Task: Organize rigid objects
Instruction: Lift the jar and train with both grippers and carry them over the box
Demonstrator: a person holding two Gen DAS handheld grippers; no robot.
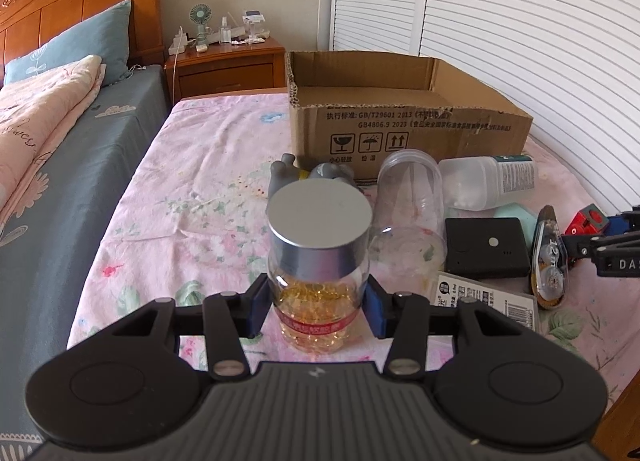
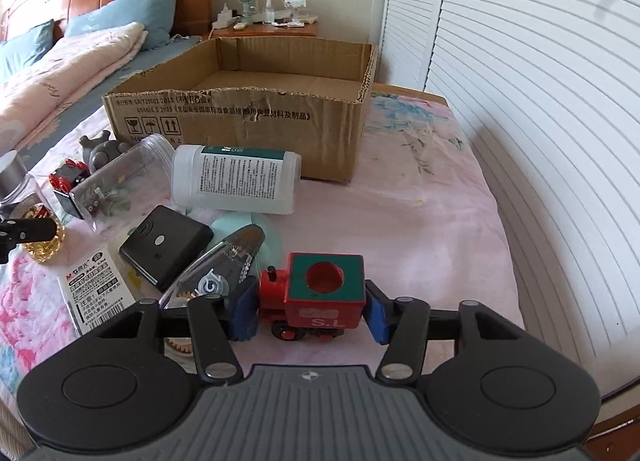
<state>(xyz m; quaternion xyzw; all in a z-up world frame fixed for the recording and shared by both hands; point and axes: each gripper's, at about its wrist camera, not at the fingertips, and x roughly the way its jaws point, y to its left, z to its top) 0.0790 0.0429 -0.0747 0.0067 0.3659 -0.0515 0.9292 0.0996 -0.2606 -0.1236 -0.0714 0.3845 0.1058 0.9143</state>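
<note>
My left gripper point(image 1: 316, 311) is shut on a clear bottle of golden capsules point(image 1: 316, 273) with a silver cap, upright over the floral sheet. My right gripper point(image 2: 310, 311) is shut on a red toy train point(image 2: 320, 297) with a green roof, its blue pads against both sides. An open, empty cardboard box point(image 1: 400, 121) stands behind the pile; it also shows in the right wrist view point(image 2: 248, 117). The train and right gripper show at the far right of the left wrist view point(image 1: 588, 221).
On the sheet lie a clear empty jar point(image 1: 408, 213), a white bottle on its side point(image 2: 236, 179), a black device point(image 2: 166, 247), a correction tape point(image 2: 224, 269), a refill pack point(image 2: 94, 293), a grey toy point(image 2: 104, 147) and a mint item point(image 2: 264, 237).
</note>
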